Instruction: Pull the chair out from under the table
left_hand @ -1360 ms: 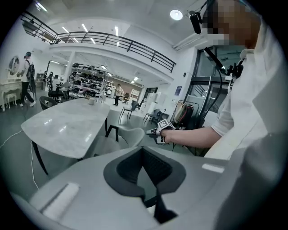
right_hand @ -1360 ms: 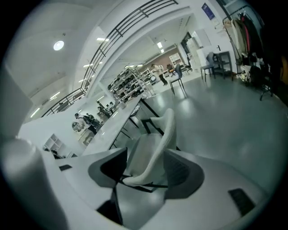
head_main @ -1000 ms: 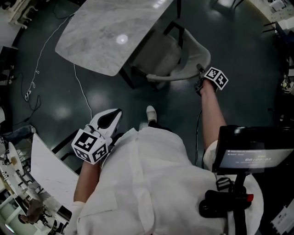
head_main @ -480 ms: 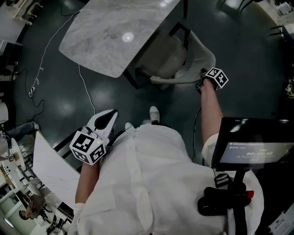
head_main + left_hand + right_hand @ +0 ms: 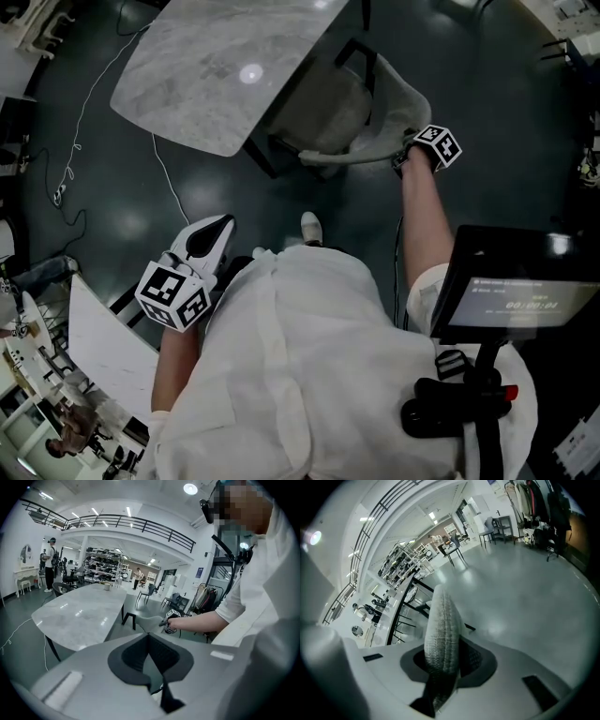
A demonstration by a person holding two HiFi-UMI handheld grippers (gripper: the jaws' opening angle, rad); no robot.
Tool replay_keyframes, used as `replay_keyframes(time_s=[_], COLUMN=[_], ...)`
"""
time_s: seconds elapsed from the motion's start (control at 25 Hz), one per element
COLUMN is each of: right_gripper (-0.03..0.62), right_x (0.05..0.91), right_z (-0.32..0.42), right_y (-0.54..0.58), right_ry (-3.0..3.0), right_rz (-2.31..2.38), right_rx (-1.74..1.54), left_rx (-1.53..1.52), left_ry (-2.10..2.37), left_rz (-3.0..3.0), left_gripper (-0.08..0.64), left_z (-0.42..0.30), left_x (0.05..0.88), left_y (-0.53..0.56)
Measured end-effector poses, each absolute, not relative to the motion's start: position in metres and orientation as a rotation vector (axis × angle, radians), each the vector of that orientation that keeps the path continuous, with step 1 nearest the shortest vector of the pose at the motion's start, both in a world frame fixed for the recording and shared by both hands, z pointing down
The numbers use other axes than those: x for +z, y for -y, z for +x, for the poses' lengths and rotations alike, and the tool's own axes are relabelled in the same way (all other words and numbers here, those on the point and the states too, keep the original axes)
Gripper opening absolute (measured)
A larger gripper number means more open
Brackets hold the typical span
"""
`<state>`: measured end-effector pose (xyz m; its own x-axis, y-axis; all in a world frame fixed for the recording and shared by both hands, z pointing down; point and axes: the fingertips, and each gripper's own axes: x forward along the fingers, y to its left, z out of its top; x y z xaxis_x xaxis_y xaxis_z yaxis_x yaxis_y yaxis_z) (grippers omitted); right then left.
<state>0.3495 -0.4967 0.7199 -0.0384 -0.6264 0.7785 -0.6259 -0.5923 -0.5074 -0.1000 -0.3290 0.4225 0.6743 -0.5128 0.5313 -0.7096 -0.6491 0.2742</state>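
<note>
Grey woven fabric covers the chair (image 5: pixel 349 111), which stands with its seat partly under the edge of the marble table (image 5: pixel 216 66) and its curved backrest (image 5: pixel 361 157) toward the person. The right gripper (image 5: pixel 403 157) is at one end of this backrest. Its jaws are closing, and the padded rim stands between them, touching both pads. The left gripper (image 5: pixel 217 228) hangs well apart from the chair, near the person's body, its jaws together with nothing in them. A white shoe (image 5: pixel 309 228) stands on the dark floor (image 5: pixel 497 112), and a thin white cable (image 5: pixel 169 183) runs beside the table.
</note>
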Motion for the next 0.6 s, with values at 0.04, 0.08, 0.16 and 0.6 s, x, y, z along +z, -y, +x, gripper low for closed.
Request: replay_keyframes(time_s=[0.04,0.08,0.16,0.6], right_gripper=[0.086,0.086,0.086,0.083], right_x=[0.719,0.718,0.715,0.716], right_z=[0.351,0.353,0.363,0.417], right_y=[0.496,0.496,0.493,0.452], right_ry=[-1.408,-1.395,-1.373,-1.328], right_rz=[-2.179,-2.184,-2.197,-2.226], right_rx=[-1.765,-1.764,-1.759,-1.755], left_rx=[0.568,0.566,0.564,0.582], left_ry=[0.947,0.944,0.936,0.825], left_rz=[2.423,2.423,2.426,2.466], left_gripper=[0.008,0.008,0.008,0.008], left_z=[-0.100,-0.099,-0.098,-0.079], left_x=[0.422,0.422,0.422,0.430], left_y=[0.329,0.330,0.330,0.338])
